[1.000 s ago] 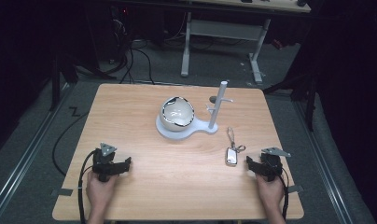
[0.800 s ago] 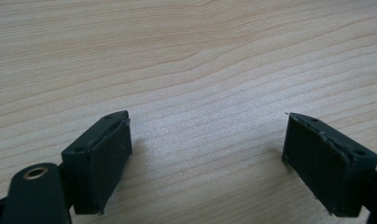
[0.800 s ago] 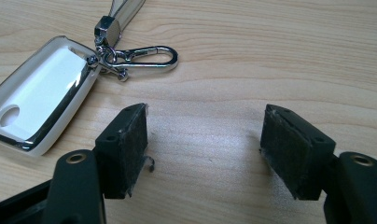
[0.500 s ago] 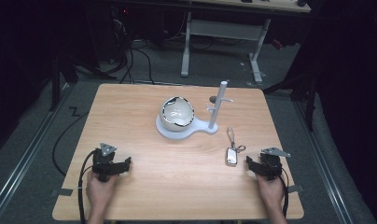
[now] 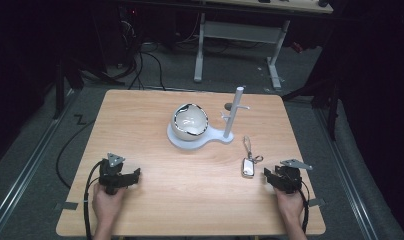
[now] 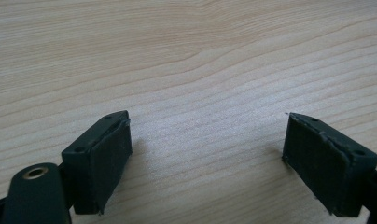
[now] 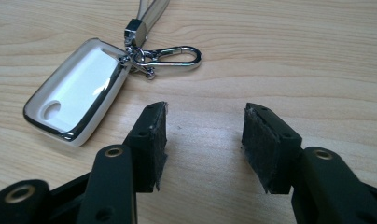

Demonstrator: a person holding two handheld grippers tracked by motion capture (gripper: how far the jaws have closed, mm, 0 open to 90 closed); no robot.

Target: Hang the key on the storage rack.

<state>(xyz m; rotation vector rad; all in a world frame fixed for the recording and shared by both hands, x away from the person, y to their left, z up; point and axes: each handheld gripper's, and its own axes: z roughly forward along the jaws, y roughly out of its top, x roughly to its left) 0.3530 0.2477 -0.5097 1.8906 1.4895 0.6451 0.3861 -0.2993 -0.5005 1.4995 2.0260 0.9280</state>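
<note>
Key (image 5: 248, 167) lies just left of our right claw (image 5: 268, 176), long side pointing far, jaws closing on nothing.

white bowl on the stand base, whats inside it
The white bowl tilts toward the camera on the stand base; its visible interior looks bare. The near rim hides the lowest part.

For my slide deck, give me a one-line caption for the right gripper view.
Right gripper, jaws apart over bare wood, beside a white key fob with its silver clip.
</note>
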